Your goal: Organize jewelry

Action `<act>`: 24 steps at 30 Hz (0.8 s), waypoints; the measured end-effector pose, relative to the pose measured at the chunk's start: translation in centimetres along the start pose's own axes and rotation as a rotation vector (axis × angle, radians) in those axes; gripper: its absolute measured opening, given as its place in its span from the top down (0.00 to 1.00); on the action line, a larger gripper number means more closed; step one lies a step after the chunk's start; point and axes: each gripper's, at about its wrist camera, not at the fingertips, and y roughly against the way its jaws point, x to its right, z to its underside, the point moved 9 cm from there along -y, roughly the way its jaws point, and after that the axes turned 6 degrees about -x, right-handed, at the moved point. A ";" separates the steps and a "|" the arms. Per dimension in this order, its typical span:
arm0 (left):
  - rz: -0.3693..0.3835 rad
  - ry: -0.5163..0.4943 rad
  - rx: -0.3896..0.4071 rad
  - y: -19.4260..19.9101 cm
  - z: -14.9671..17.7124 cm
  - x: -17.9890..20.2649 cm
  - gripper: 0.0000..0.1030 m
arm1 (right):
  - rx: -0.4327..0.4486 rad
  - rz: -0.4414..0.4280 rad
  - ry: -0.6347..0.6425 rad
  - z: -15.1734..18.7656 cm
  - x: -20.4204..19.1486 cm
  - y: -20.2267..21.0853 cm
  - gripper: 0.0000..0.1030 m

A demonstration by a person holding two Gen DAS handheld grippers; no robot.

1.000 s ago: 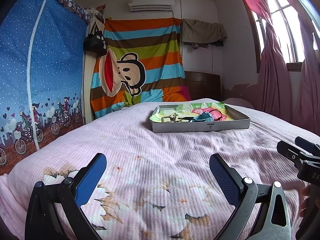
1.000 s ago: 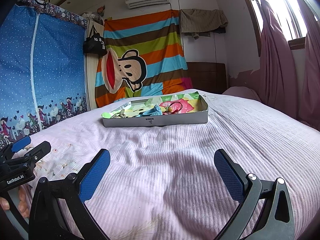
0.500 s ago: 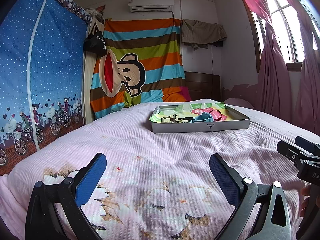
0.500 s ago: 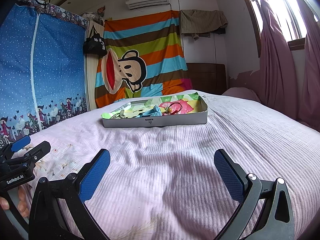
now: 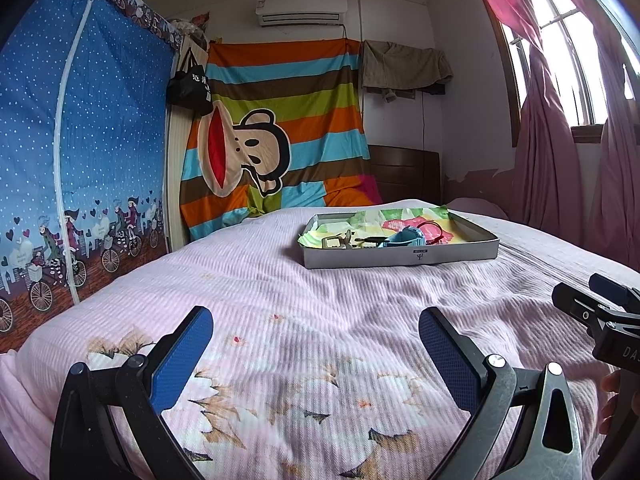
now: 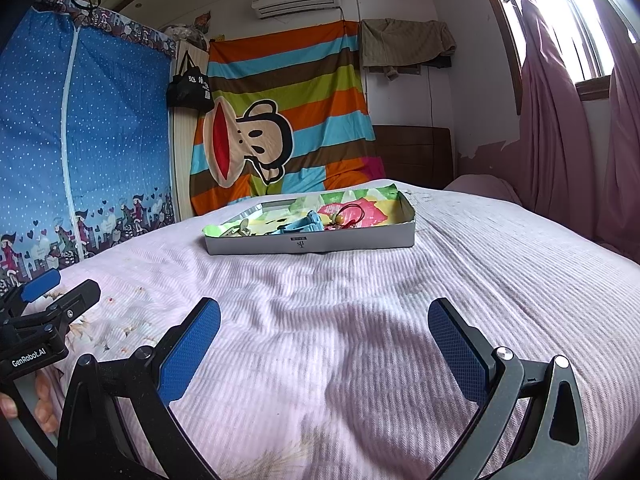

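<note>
While my left gripper point(image 5: 316, 344) and right gripper point(image 6: 324, 332) hang wide, empty, jewelry point(image 5: 394, 236) sits jumbled in the tray point(image 5: 400, 257) well ahead; sorting apparently unstarted, pieces hard to distinguish.

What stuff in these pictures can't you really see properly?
- Jewelry in the tray: too small and far in both views; only a blue piece and a red loop stand out, and the near wall hides the rest.
- Small mark on the tray's front wall: too tiny to read.
- Right gripper in the left wrist view: cut off by the picture's edge.
- Hanging black bag: print too small to read.
</note>
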 end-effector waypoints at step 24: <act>-0.005 -0.007 0.006 0.0 -0.1 -0.1 0.00 | 0.002 0.000 0.001 0.0 0.0 0.0 0.01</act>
